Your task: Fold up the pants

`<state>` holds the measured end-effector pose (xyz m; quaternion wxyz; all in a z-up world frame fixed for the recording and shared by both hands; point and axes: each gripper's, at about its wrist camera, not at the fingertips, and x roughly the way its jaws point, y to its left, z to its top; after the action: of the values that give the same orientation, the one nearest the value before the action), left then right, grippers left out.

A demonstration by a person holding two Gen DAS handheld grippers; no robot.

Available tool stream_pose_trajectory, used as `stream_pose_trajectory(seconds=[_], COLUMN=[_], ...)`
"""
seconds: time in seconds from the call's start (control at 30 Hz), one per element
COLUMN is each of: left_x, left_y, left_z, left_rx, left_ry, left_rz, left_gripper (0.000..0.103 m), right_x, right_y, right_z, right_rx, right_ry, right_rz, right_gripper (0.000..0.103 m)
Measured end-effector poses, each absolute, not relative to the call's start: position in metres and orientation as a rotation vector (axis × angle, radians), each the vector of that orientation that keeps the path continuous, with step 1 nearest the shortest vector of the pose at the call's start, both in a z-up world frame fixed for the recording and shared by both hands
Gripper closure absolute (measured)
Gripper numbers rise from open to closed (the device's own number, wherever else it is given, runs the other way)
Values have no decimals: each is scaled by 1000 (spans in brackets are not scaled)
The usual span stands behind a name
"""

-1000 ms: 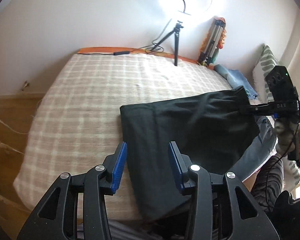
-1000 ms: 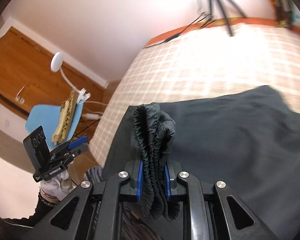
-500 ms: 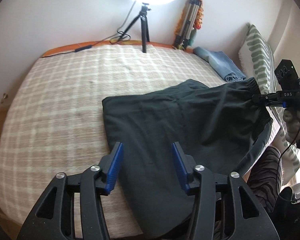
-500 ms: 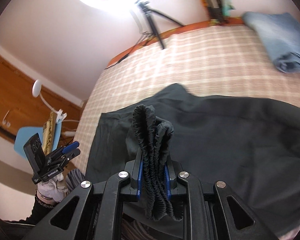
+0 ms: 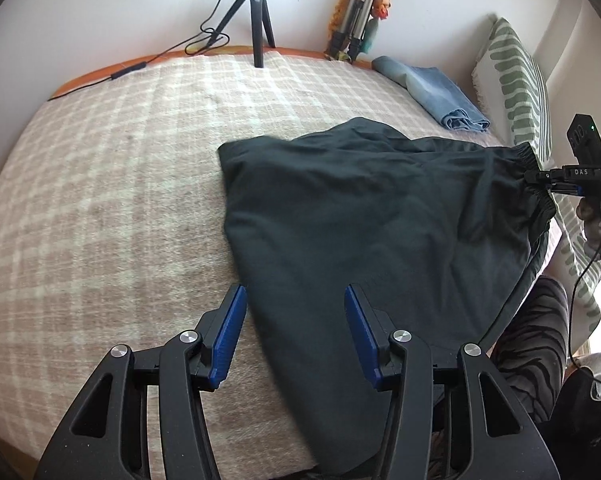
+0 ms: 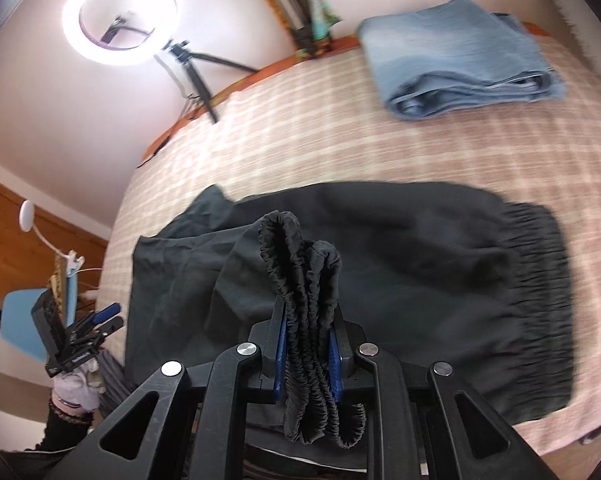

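a: where are the black pants lying?

b: spread across the plaid bedspread, one edge hanging over the near side of the bed. the right gripper is clamped on the bunched elastic waistband, lifting that corner off the bed.

a: and the left gripper?

b: spread wide, holding nothing, hovering over the near edge of the fabric.

a: any writing?

b: the right gripper's body reads "das" in white in the left view. there's small white print on the left gripper in the right view, but it's too blurred to read.

a: what else?

b: folded jeans near the far side, well apart from the pants, and a lit ring light on a tripod.
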<state>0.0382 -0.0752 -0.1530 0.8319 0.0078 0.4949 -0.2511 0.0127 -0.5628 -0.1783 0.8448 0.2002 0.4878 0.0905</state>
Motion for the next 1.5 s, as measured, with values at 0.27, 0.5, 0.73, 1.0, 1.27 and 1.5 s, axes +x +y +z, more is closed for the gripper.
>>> stream_pose_trajectory(seconds=[0.27,0.5,0.73,1.0,1.27,1.5], left_x=[36,34,29,11,-4,-11], left_y=[-84,-95,-95,-92,-90,-88], left_z=[-158,-168,-182,-179,-181,-184], left_rx=[-13,-13,-105,-140,-194,-252], left_ry=[1086,1132,1203,1208,1196,1178], left_rz=[-554,-570,-579,-592,-612,-615], left_gripper=[49,47,47,47,49,59], right_x=[13,16,25,17,38,76], right_y=[-619,-641,-640,-612,-533,-449], right_z=[-182,-200,-203,-161,-117,-112], right_rx=[413,393,310,150,112,130], right_ry=[1027,1044,1067,965,864,843], right_rz=[67,10,-22,-95,159,434], right_gripper=[87,87,77,61,61,61])
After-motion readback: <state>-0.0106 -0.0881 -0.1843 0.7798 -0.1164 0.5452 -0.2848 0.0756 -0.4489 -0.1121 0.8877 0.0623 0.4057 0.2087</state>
